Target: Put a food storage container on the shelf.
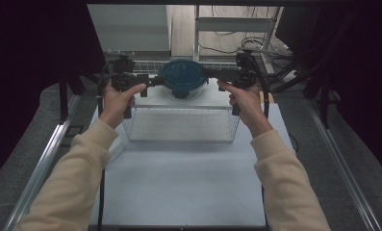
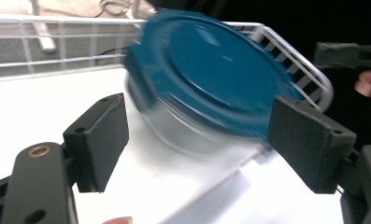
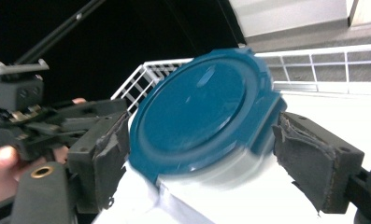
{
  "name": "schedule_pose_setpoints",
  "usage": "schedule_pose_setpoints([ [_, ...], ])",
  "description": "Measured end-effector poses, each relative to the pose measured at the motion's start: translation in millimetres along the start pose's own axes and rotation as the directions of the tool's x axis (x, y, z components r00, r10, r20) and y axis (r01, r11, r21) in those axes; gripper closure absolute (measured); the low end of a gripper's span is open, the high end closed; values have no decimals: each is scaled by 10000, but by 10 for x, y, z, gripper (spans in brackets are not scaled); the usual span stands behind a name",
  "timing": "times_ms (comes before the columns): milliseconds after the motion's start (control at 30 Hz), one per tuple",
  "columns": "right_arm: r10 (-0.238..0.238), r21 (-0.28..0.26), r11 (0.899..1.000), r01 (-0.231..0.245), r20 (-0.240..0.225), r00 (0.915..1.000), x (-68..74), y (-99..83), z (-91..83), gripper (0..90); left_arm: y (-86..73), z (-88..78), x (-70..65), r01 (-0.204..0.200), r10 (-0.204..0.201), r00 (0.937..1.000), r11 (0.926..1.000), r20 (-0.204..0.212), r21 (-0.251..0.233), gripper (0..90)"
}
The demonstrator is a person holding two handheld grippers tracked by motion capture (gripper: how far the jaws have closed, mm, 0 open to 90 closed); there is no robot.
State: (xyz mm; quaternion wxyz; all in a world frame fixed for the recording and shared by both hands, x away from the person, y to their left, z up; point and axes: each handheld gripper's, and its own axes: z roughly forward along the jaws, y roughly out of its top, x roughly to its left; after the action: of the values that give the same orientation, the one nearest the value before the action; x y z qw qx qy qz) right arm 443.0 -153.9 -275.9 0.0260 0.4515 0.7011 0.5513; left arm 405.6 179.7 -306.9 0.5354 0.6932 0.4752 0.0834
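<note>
A round clear container with a blue lid (image 1: 183, 77) rests on the white top of a wire rack (image 1: 212, 99) at the far side of the table. My left gripper (image 1: 155, 81) reaches in from its left and my right gripper (image 1: 212, 73) from its right, both held level. In the left gripper view the container (image 2: 211, 79) lies between and just beyond the wide jaws of the left gripper (image 2: 204, 140), with a gap at the left pad (image 2: 103, 135). In the right gripper view the blurred container (image 3: 197, 116) sits between the spread pads of the right gripper (image 3: 206, 156).
Under the white top hangs a wire basket (image 1: 179, 126). A low white wire rail (image 2: 295, 56) runs behind the container. A white table surface (image 1: 179, 183) lies in front of the rack. Metal rails run along both table sides, and cables and frames stand behind.
</note>
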Motion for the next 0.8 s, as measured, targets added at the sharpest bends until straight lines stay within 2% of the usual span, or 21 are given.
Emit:
schedule_pose_setpoints([
  [67,-673,163,9976,670,183,9976,60,-101,-113,202,-131,-101,-87,-201,202,9993,9998,301,-58,209],
  [167,-1560,407,9872,1541,484,9866,140,-322,-267,216,-355,-232,-220,-713,715,9966,9974,406,-75,216],
  [267,-2177,325,9759,2159,696,9735,198,-646,-396,228,-623,-327,-318,-1001,1007,9913,9949,851,-106,230],
  [333,-2487,324,9684,2471,623,9666,214,-898,-457,233,-817,-347,-379,-1194,1191,9889,9928,887,-9,234],
  [467,-2635,376,9643,2621,399,9638,192,-1338,-570,237,-1155,-378,-478,-1674,1645,9810,9857,1028,204,233],
  [533,-2840,426,9585,2820,516,9574,169,-1505,-615,237,-1316,-387,-499,-1772,1726,9792,9835,1071,355,237],
  [567,-3000,498,9536,2970,714,9513,160,-1578,-637,239,-1390,-386,-503,-1861,1797,9775,9812,1105,513,237],
  [633,-3129,683,9490,3079,815,9463,131,-1715,-676,244,-1538,-379,-513,-1898,1839,9792,9796,859,655,242],
  [733,-3141,917,9474,3067,829,9457,77,-1924,-713,247,-1740,-352,-511,-1875,1783,9796,9769,930,1025,249],
  [800,-3047,989,9499,2966,798,9491,37,-2053,-734,252,-1868,-311,-498,-1808,1691,9813,9738,922,1378,252],
])
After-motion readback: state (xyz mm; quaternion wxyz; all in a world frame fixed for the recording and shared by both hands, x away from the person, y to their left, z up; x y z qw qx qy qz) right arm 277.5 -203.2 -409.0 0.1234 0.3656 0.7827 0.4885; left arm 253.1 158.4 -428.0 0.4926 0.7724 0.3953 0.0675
